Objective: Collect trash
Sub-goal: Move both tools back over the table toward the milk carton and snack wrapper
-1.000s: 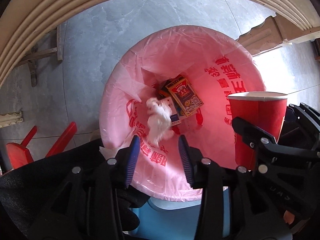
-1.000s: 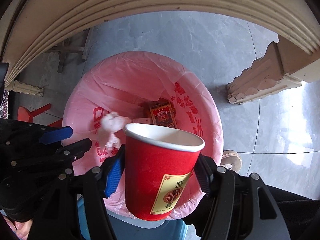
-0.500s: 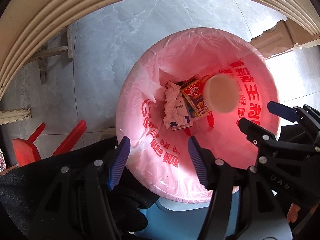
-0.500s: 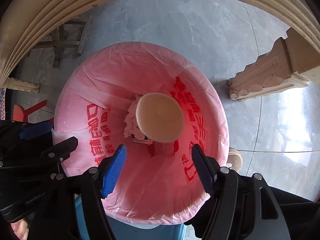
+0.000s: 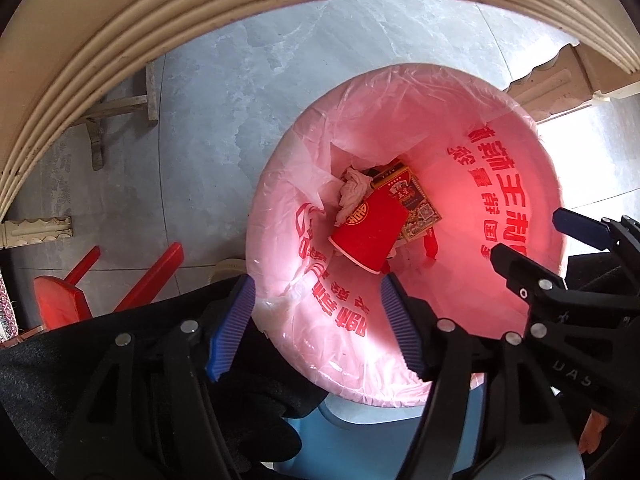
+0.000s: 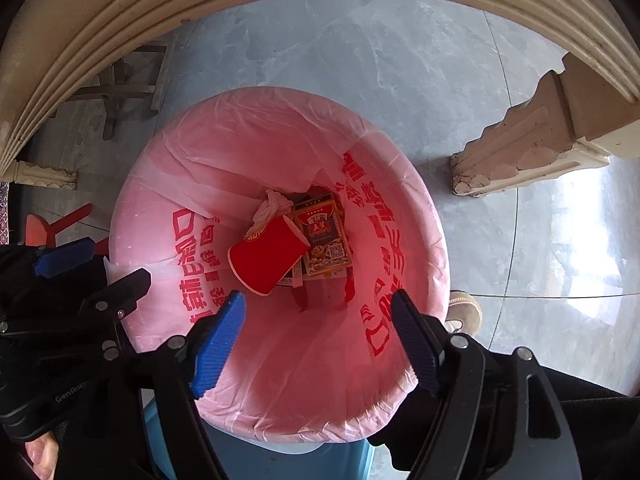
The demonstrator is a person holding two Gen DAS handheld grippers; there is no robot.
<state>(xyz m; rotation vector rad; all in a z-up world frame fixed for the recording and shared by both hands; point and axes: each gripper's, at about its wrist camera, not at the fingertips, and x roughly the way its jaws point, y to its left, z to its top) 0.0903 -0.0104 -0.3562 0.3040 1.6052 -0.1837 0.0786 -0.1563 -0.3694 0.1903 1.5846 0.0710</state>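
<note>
A bin lined with a pink bag (image 5: 500, 280) (image 6: 160, 184) stands on the floor below both grippers. At its bottom lie a red paper cup (image 5: 370, 234) (image 6: 268, 256) on its side, a crumpled white tissue (image 5: 352, 192) (image 6: 272, 206) and a printed card box (image 5: 412, 200) (image 6: 324, 236). My left gripper (image 5: 316, 328) is open and empty above the bin's near rim. My right gripper (image 6: 316, 340) is open and empty above the bin; it also shows in the left wrist view (image 5: 532, 240).
A cream round table edge (image 6: 280, 12) arches overhead, with a carved table leg (image 6: 520, 148) right of the bin. A red plastic stool (image 5: 80, 288) and a wooden stool (image 6: 120, 88) stand left. The bin's blue body (image 5: 380, 432) shows below. The floor is grey tile.
My right gripper opened and let go of the red cup. The cup fell into the bin and now lies on its side. The tissue from my left gripper also landed at the bottom.
</note>
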